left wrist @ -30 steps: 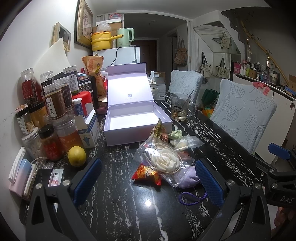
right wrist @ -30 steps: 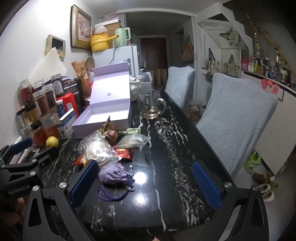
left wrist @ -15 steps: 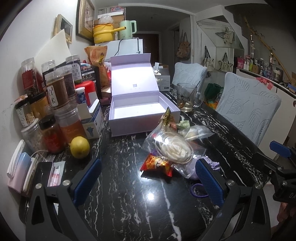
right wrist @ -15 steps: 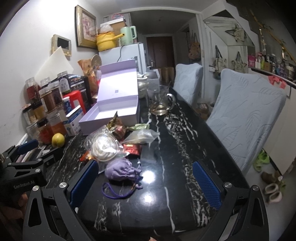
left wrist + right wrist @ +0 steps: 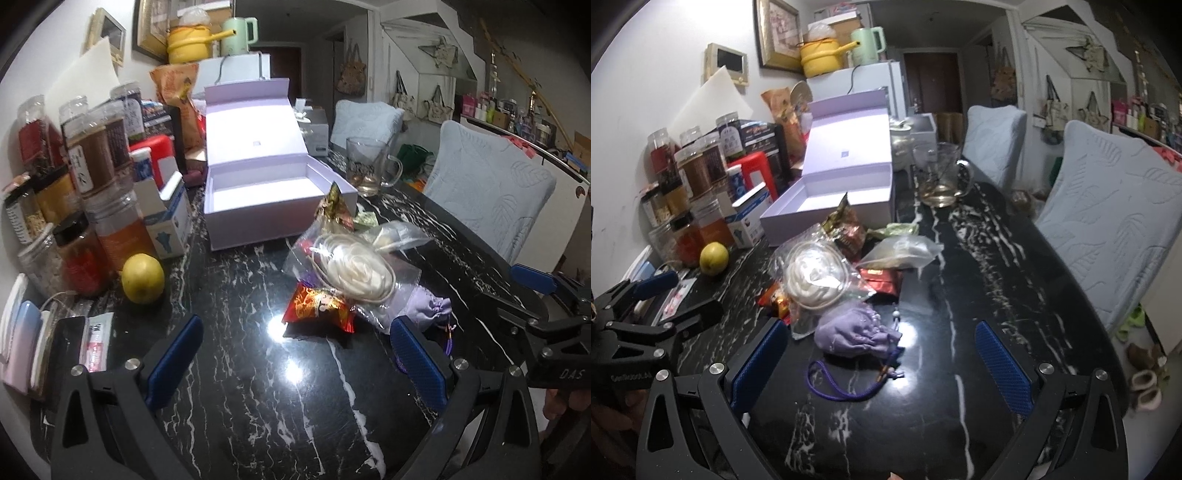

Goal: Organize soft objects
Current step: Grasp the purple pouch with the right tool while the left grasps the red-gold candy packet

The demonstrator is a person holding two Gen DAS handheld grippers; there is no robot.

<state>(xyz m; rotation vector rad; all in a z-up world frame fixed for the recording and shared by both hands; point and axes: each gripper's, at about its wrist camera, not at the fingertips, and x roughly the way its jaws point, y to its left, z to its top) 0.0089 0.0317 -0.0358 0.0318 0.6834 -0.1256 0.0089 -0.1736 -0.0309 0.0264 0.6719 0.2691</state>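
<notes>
Black marble-veined table [image 5: 997, 258], crowded along its wall side. Landmark: the open lilac box [image 5: 266, 199], lid raised, interior empty. Left of the box stand spice jars [image 5: 92, 155], with a yellow fruit [image 5: 143, 273] just in front of them. Directly in front of the box lies the pile of soft things: a clear bag holding a white coil [image 5: 354, 273], a red snack packet [image 5: 317, 308] and a purple drawstring pouch [image 5: 855, 332], farthest from the box. Left claw [image 5: 295, 358], spread and empty, faces the red packet. Right claw [image 5: 882, 358], likewise spread and empty, has the pouch just ahead, left of centre, its cord trailing between the fingers; the right hand is judged nearer.
</notes>
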